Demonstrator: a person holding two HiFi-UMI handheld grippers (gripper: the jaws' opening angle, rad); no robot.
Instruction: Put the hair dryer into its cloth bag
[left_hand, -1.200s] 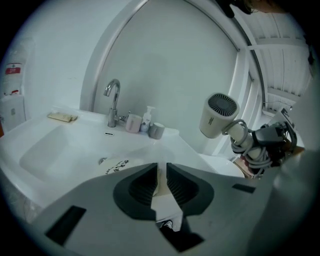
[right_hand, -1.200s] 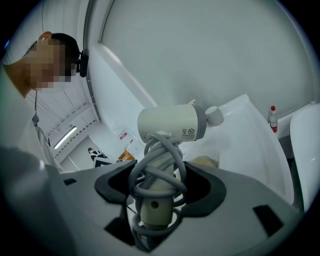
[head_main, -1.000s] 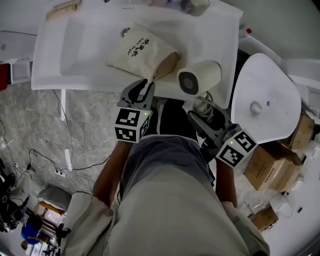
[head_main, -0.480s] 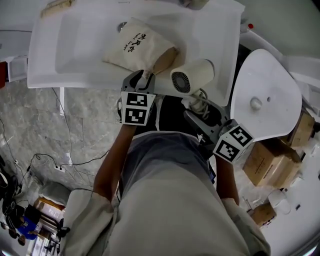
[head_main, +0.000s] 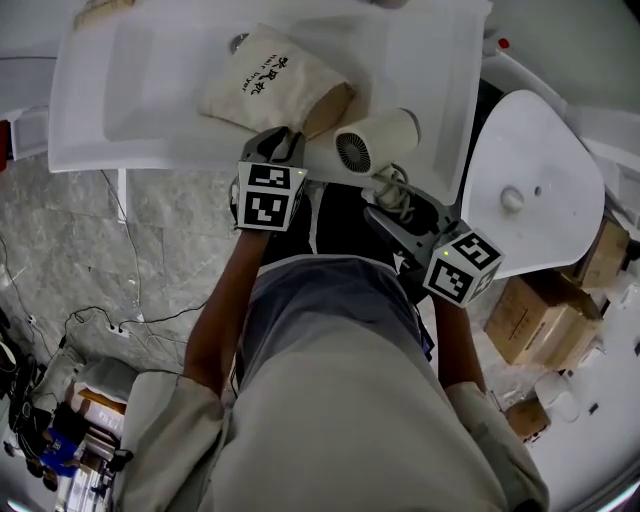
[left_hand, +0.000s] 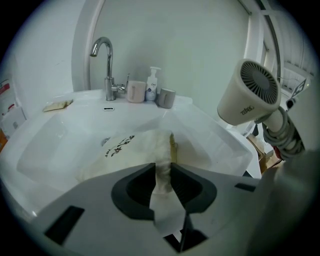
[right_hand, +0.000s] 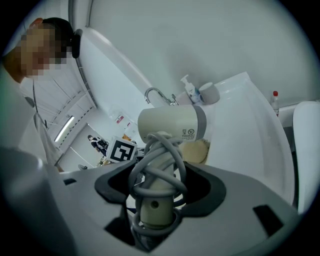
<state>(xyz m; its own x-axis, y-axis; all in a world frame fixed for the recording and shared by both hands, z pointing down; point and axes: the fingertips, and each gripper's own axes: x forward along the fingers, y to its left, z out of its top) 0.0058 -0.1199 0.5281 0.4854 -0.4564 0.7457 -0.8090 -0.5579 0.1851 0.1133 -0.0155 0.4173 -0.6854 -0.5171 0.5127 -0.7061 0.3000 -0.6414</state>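
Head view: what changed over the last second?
The right gripper carried the cream hair dryer left, nearer the mouth of the beige cloth bag. The left gripper, jaws closing on the bag's edge, edged farther over the white sink. The dryer's cord-wrapped handle stays gripped; the bag stays in the basin.

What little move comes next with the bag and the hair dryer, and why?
Probably lift the edge of the bag to open its mouth. The left tool is closing with the cloth between its jaws. The bag lies flat in the sink, and the right tool grips the hair dryer by its cord-wrapped handle, right beside the mouth.
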